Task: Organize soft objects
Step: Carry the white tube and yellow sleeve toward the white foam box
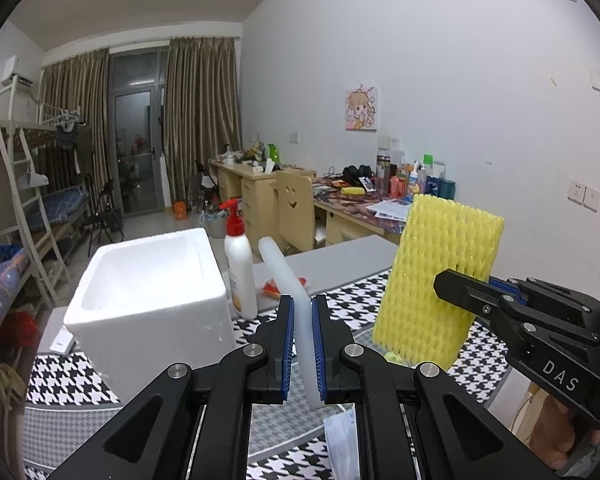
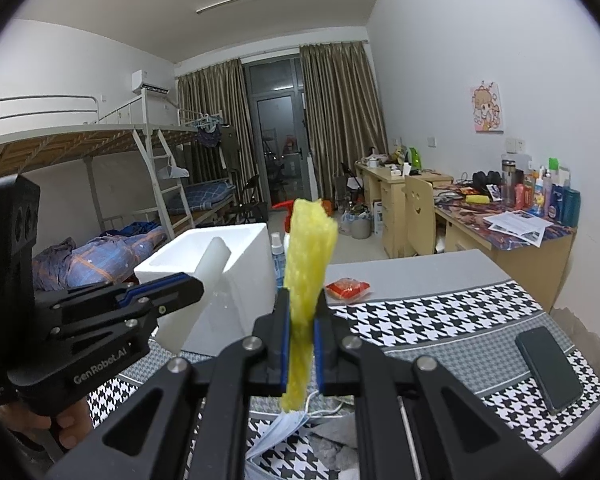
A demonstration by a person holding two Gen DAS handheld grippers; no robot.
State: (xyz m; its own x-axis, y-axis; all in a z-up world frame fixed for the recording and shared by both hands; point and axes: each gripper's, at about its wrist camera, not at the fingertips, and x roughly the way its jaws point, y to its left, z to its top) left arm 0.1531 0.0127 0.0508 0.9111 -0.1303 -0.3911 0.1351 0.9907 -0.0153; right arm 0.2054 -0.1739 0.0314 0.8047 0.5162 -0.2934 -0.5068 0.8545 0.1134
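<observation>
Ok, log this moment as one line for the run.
left gripper: shut on white foam strip | right gripper: shut on yellow foam net | white foam box: open

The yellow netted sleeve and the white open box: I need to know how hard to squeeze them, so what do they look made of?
The yellow netted sleeve looks like soft foam mesh, matte, judging by its puffy lattice. The white open box looks like expanded polystyrene: thick walls, grainy matte surface.

White foam strip point(image 1: 296, 312) upright, lifted off table, beside open styrofoam box point(image 1: 148, 280). Yellow foam net sleeve point(image 1: 440, 280) upright, also lifted.
</observation>
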